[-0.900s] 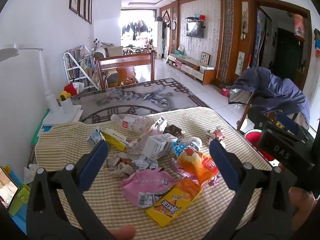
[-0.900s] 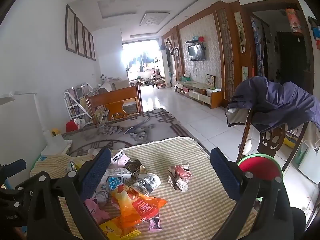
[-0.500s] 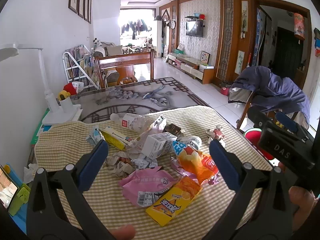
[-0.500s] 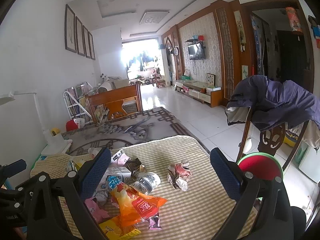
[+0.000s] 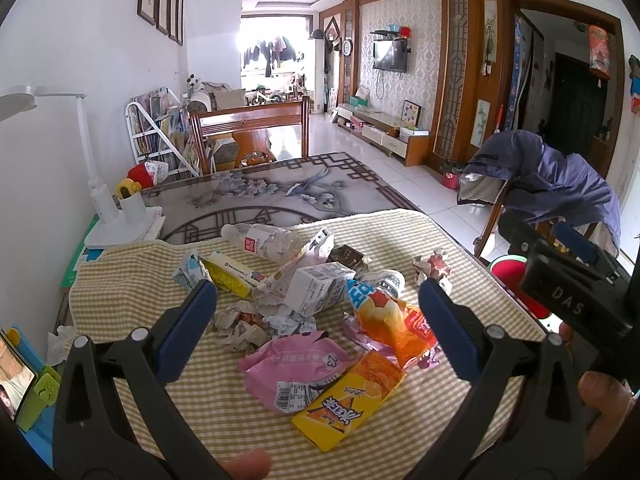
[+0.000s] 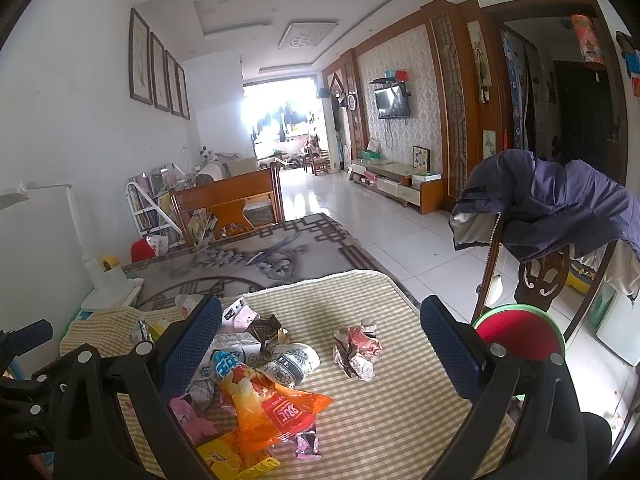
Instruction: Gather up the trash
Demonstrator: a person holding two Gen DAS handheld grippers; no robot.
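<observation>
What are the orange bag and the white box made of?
Orange bag: probably thin plastic film; it is shiny and crinkled. White box: probably coated card, like a drink carton; it has flat printed sides with dented, folded edges.

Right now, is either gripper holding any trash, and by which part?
Nothing is held. The left gripper and right gripper are both open above the trash pile.

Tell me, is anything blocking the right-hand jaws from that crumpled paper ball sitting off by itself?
Nothing visible does. The crumpled paper ball lies alone on bare checked cloth, apart from the pile. The right gripper hangs over the cloth with its jaws wide open and empty, and only open cloth shows between them and the ball.
</observation>
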